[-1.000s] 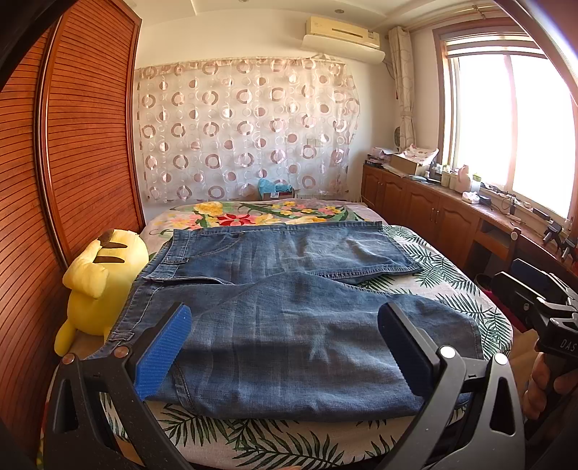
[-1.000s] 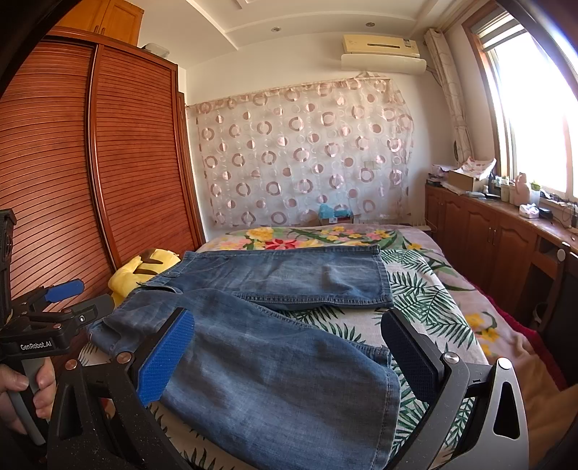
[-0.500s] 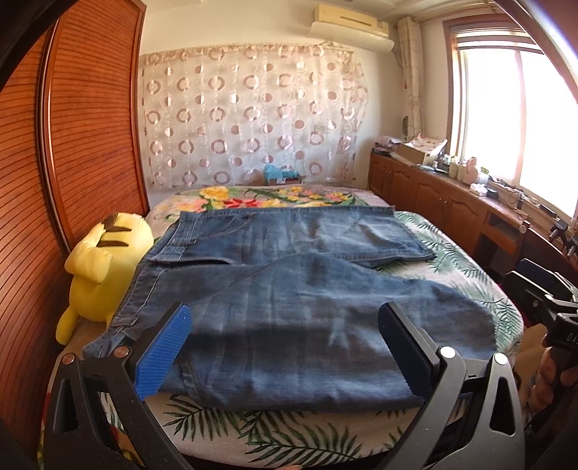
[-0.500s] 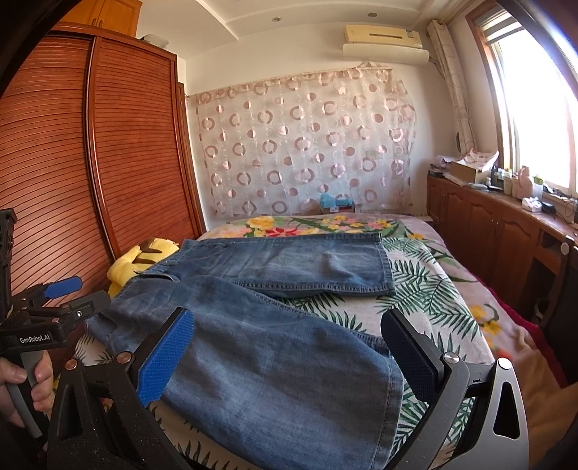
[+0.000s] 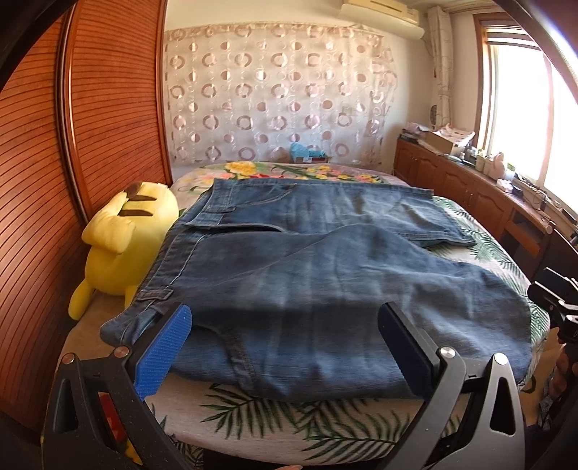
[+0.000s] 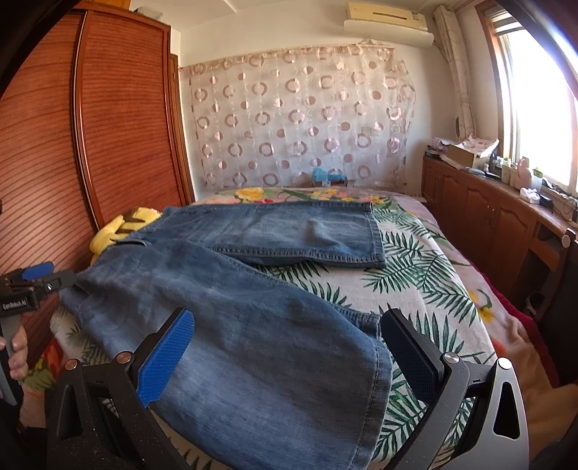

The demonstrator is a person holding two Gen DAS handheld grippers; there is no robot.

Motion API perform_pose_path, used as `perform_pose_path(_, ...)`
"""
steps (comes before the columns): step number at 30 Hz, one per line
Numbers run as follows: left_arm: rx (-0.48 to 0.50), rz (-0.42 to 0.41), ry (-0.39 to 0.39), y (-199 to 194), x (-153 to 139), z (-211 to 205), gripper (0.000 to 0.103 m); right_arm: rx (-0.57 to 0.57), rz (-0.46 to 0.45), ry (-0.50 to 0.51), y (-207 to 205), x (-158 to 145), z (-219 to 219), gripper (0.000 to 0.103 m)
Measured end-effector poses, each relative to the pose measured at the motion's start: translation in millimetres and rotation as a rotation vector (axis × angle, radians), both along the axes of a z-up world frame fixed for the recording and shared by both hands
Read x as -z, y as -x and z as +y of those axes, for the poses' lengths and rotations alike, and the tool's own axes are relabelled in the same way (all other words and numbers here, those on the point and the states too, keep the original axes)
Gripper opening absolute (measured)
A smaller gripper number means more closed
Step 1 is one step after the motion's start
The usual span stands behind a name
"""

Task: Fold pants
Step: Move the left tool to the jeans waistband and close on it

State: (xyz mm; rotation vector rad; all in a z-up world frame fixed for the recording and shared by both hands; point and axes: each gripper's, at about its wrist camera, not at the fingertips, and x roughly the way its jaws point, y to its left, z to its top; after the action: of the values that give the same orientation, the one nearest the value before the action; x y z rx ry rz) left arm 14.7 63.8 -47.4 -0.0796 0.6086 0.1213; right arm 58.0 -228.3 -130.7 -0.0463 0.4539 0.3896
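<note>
A bed [image 5: 253,415] with a palm-leaf and floral cover fills both wrist views, set between a slatted wooden wardrobe [image 5: 108,108] on one side and a low wooden cabinet [image 6: 487,224] under a bright window on the other, with a circle-patterned curtain [image 6: 300,119] behind. A pair of blue denim pants [image 5: 325,282] lies spread flat across the bed, waistband toward the wardrobe side, the two legs running toward the window side and splayed apart at the hems. The right wrist view shows the gap of leaf-print cover between the far leg and the near leg [image 6: 253,343], whose hem drapes over the bed's near edge; the left wrist view shows instead the waistband, belt loop and pocket seams. A yellow plush toy [image 5: 123,246] sits between bed and wardrobe, seen whole from the left wrist, only its head [image 6: 123,224] peeking over the denim from the right. An air conditioner [image 6: 388,21] hangs above the curtain. The left hand-held gripper [image 5: 285,347] hovers at the waistband end with its blue-padded fingers spread wide, holding nothing; the right view catches it at the frame's left edge [image 6: 32,278], gripped by a hand [image 6: 16,356]. The right hand-held gripper [image 6: 285,352] is likewise spread wide over the near leg's hem, clasping nothing; its black body shows at the far right of the left view [image 5: 556,300]
</note>
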Motion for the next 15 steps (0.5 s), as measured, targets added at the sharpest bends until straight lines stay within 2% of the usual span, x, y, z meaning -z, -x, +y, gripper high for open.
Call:
perform_pose_path(4,-0.016,0.025,0.013,-2.9,7.9,11.8,0.103,-0.002,0.041,0.030,-3.3,2.4,7.4,0.103)
perform_pose_path(15,-0.080,0.097,0.001,-0.3,29.1,51.6,0.103,-0.014,0.062,0.064,-1.2,-1.9,8.8,0.103)
